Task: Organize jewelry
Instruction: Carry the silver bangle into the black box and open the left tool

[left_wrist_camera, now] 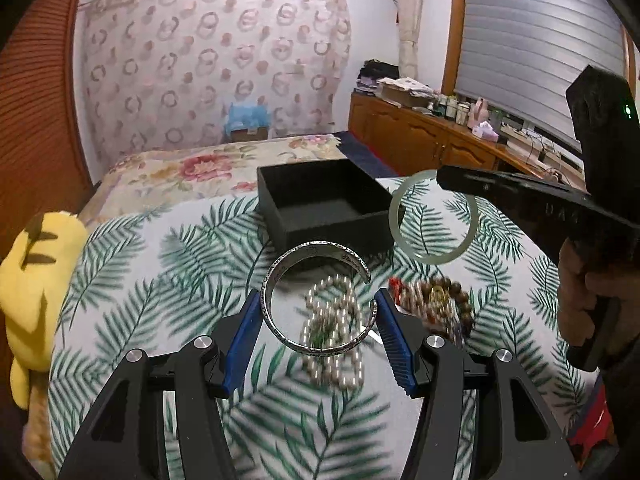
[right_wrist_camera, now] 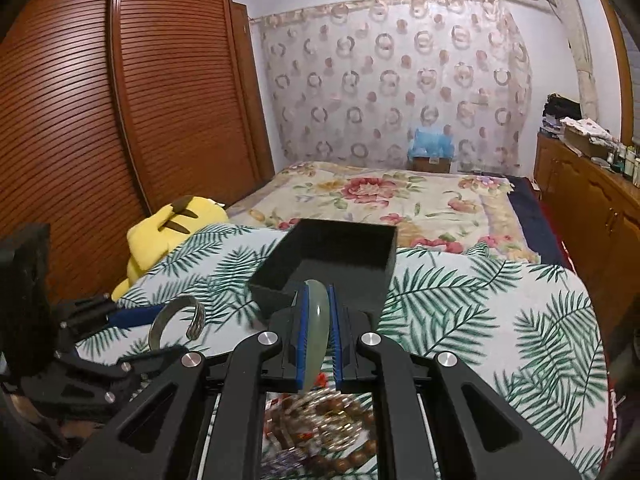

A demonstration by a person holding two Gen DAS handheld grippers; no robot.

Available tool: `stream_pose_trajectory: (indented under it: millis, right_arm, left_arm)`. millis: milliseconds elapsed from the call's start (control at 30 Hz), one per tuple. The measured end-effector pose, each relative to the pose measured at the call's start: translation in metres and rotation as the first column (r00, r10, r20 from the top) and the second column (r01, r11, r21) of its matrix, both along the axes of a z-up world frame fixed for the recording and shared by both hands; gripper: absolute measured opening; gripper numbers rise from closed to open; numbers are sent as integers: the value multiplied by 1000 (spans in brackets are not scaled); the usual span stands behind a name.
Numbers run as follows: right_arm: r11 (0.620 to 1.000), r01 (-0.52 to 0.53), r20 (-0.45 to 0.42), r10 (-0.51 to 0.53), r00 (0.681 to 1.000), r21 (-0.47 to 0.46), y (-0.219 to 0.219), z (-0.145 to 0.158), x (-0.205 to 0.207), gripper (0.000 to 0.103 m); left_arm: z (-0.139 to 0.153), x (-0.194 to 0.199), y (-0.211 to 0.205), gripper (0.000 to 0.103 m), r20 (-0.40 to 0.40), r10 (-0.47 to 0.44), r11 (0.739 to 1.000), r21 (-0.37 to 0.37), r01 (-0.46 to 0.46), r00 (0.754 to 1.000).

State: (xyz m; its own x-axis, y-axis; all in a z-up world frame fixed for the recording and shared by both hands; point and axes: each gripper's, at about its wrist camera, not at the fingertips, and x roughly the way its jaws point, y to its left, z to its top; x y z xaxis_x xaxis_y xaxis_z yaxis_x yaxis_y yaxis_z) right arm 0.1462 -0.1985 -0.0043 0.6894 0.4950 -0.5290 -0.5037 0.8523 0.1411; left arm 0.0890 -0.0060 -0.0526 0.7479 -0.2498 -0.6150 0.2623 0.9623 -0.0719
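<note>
My left gripper [left_wrist_camera: 318,298] is shut on a silver cuff bracelet [left_wrist_camera: 320,247], its blue pads pressing the two sides, and holds it above the leaf-print cloth. Below it lie a pearl necklace [left_wrist_camera: 334,336] and a heap of wooden bead bracelets [left_wrist_camera: 440,300]. My right gripper [right_wrist_camera: 318,290] is shut on a pale green jade bangle [right_wrist_camera: 318,320], held edge-on just before the open black box [right_wrist_camera: 332,256]. In the left wrist view the bangle [left_wrist_camera: 434,256] hangs from the right gripper [left_wrist_camera: 444,178], to the right of the box [left_wrist_camera: 324,204]. The cuff [right_wrist_camera: 196,320] shows at the right wrist view's left.
The leaf-print cloth [right_wrist_camera: 500,320] covers the near end of a bed with a floral blanket [right_wrist_camera: 380,196]. A yellow plush toy [left_wrist_camera: 36,264] lies at the cloth's left edge. A wooden wardrobe [right_wrist_camera: 120,100] stands left, a cluttered wooden cabinet [left_wrist_camera: 432,132] right.
</note>
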Motion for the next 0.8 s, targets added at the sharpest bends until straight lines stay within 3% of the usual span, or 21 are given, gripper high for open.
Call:
stream_pose_trajectory:
  millis: [533,800]
  right_arm:
    - [999,-33,37,31,999,35,-22,24,65,11]
    - [996,-76,19,76,997,42,-16,19,98,11]
  left_arm:
    - [8,108,-31,55,-38,-12,998,66,15,999]
    - [-3,135,-32,56,-67,3,996,88,3,998]
